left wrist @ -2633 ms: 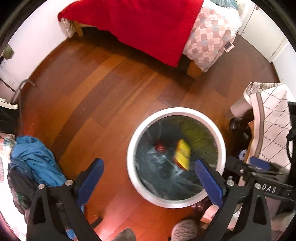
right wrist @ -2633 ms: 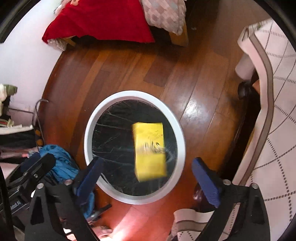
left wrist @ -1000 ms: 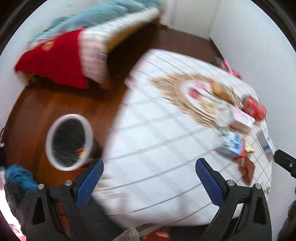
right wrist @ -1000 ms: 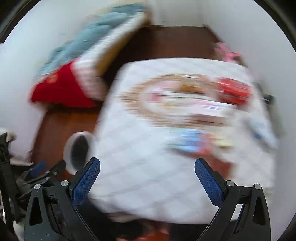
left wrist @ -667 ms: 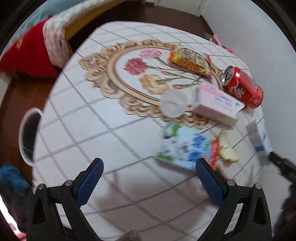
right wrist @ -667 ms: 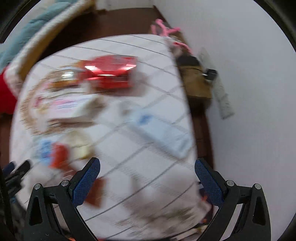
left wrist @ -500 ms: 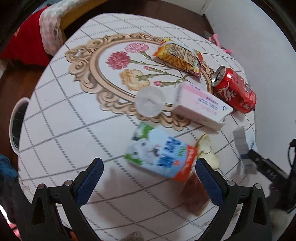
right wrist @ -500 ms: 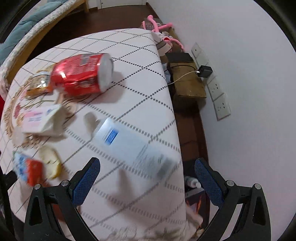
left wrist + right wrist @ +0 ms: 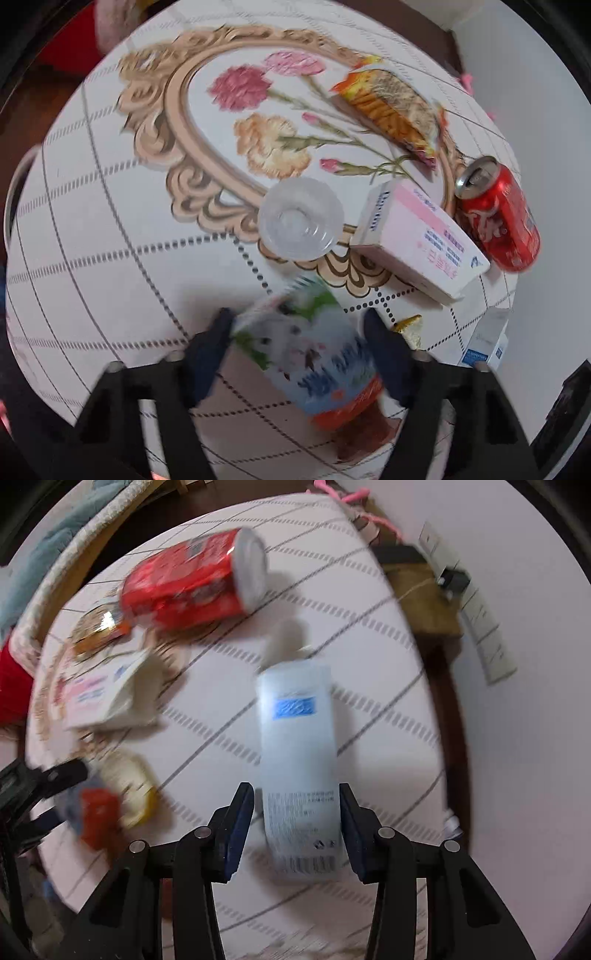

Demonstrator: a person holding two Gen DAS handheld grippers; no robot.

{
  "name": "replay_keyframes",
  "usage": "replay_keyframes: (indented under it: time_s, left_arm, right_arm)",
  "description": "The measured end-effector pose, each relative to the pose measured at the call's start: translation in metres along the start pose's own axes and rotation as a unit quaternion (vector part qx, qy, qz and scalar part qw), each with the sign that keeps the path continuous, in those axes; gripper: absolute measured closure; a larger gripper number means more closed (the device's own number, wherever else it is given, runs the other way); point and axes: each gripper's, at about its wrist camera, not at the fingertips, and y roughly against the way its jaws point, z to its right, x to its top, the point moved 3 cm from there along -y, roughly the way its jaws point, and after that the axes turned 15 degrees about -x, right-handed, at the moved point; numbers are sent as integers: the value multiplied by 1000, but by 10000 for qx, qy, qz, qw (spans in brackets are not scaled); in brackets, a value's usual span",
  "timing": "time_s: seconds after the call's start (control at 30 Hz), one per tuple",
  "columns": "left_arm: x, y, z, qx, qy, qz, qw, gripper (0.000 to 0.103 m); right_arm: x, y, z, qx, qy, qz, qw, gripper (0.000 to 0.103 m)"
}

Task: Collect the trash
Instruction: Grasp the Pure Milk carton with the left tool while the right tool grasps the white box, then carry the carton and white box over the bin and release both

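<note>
In the left wrist view my left gripper [image 9: 299, 354] is closed around a colourful snack packet [image 9: 314, 354] with a red end, on the white tablecloth [image 9: 92, 240]. In the right wrist view my right gripper [image 9: 297, 823] has its blue pads on both sides of a white bottle with a blue label [image 9: 299, 760] lying on the cloth. The frames are blurred, so I cannot tell whether either item is off the cloth. A red soda can [image 9: 498, 218], a pink-and-white box [image 9: 417, 236], a clear plastic cup [image 9: 301, 218] and an orange snack bag [image 9: 391, 110] lie beyond.
The red can [image 9: 195, 583] and the pink-and-white box [image 9: 107, 690] also show in the right wrist view. The white rim of the bin [image 9: 16, 192] shows past the table's left edge. A wall with sockets [image 9: 484, 627] stands right of the table. A bed [image 9: 55, 546] stands behind.
Both grippers swung from above the bin to the table, came down and closed: the left around the snack packet, the right around the white bottle.
</note>
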Motion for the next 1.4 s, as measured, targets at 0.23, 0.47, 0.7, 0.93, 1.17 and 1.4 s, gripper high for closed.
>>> replay_keyframes:
  time_s: [0.23,0.47,0.7,0.93,1.17,1.4]
  left_arm:
    - [0,8,5,881,-1938,-181,9769,43]
    - [0,7,4,1659,-3056,-292,9371,43]
    - [-16,15,-32,1249,-2677,-483,9541,40]
    - [-29,35,-46,1209,-2543,-19,9595,55]
    - [-53,81,-46,1070,-2603,651,9574,55]
    - [-54,173,-43,744,-2614,1392,9522,55]
  right_arm:
    - [-19,4,-12,165,-265,-8,9995,55]
    - [-23,9,-19,116,-296,179,9993,61]
    - [-45,14,-20,58,-373,164,9992,45]
    - [-36,12,-28,-182,-650,421,9968,49]
    - [-48,40,-38,-265,-533,848,9946,67]
    - [-74,118,-65,190,-269,1542,9875,67]
